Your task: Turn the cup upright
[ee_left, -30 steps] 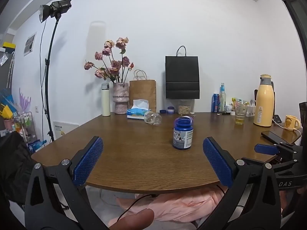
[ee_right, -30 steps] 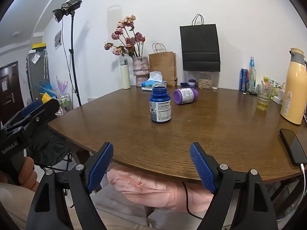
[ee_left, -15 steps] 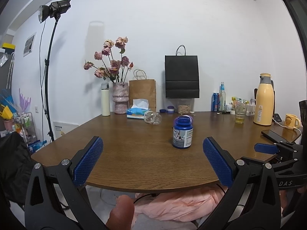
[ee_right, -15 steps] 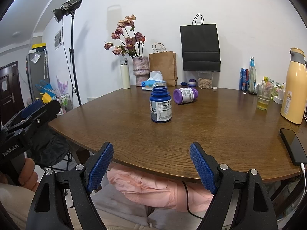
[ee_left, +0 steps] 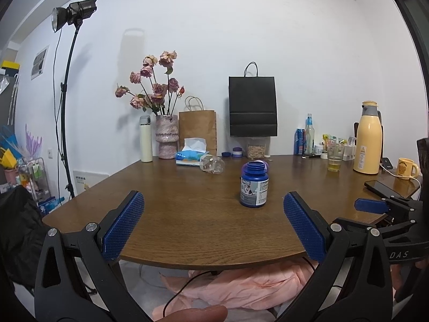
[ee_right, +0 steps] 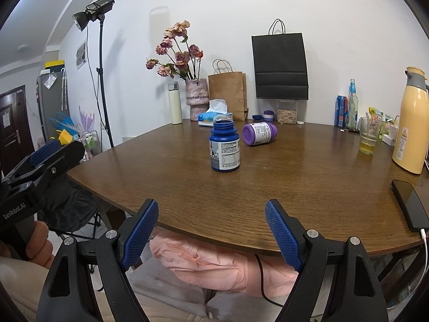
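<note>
A blue bottle (ee_left: 254, 185) stands upright and uncapped on the wooden table (ee_left: 187, 214); it also shows in the right wrist view (ee_right: 224, 146). A clear plastic cup (ee_left: 212, 163) lies on its side behind it, near the tissue box. A purple bottle (ee_right: 259, 133) lies on its side beyond the blue one. My left gripper (ee_left: 213, 225) is open and empty at the table's near edge. My right gripper (ee_right: 211, 230) is open and empty, also at the near edge. Both are well short of the bottles.
At the back stand a vase of roses (ee_left: 166, 136), a tissue box (ee_left: 192, 154), a brown bag (ee_left: 197, 130) and a black bag (ee_left: 252, 106). At the right are a glass (ee_right: 369, 139), a yellow thermos (ee_right: 410, 126) and a phone (ee_right: 409, 201).
Almost nothing moved. The left view shifted very slightly; both grippers stay open at the table's near edge.
</note>
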Demonstrator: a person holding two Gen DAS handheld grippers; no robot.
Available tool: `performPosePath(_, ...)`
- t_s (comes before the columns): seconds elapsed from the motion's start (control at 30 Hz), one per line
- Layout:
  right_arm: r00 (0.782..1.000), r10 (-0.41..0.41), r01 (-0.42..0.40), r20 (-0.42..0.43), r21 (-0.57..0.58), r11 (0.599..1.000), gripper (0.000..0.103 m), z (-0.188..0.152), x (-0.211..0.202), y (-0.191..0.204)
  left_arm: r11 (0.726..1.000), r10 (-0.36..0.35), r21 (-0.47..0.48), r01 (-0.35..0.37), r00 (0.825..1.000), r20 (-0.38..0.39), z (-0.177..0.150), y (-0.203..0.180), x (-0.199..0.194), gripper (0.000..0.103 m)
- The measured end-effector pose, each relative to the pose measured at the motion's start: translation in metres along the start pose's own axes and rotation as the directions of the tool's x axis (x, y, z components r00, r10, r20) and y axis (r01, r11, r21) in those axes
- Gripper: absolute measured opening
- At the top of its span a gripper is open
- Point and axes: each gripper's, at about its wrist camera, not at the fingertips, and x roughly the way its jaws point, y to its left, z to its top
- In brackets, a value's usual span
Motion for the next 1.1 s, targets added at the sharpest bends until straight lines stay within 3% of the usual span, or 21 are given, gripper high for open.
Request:
performPosePath(0.2, 0.999, 0.009, -0.008, 0.042, -0.02, 1.0, 0.086, 0.029, 0.019, -0.007, 0.999, 0.027, 0.016, -0.027, 0.999, 0.043, 0.012, -0.001, 0.029, 0.103)
performPosePath(0.3, 0.999, 0.019, -0.018, 0.041, -0.02, 1.0, 0.086, 0.056, 0.046, -0.021, 0.999, 0.031, 0.012, -0.031, 1.0, 0.002, 0.028, 0.001, 0.07, 0.103)
performPosePath(0.53, 0.993, 0.009, -0.003, -0.118, 0.056, 0.998, 0.086, 0.112, 0.146, -0.077, 0.999, -0.043, -0.016, 0.041, 0.987, -0.153, 0.058, 0.008, 0.17, 0.103)
performPosePath(0.77, 0.983, -0.018, 0.034, -0.184, 0.083, 0.996, 0.086, 0.14, 0.21, -0.118, 0.999, 0.003, 0.044, 0.004, 0.989, -0.148, 0.07, 0.012, 0.235, 0.103)
performPosePath(1.1, 0.965, 0.021, 0.007, -0.263, 0.105, 0.994, 0.086, 0.163, 0.284, -0.143, 0.998, -0.031, 0.05, 0.044, 0.97, -0.241, 0.075, 0.015, 0.304, 0.103)
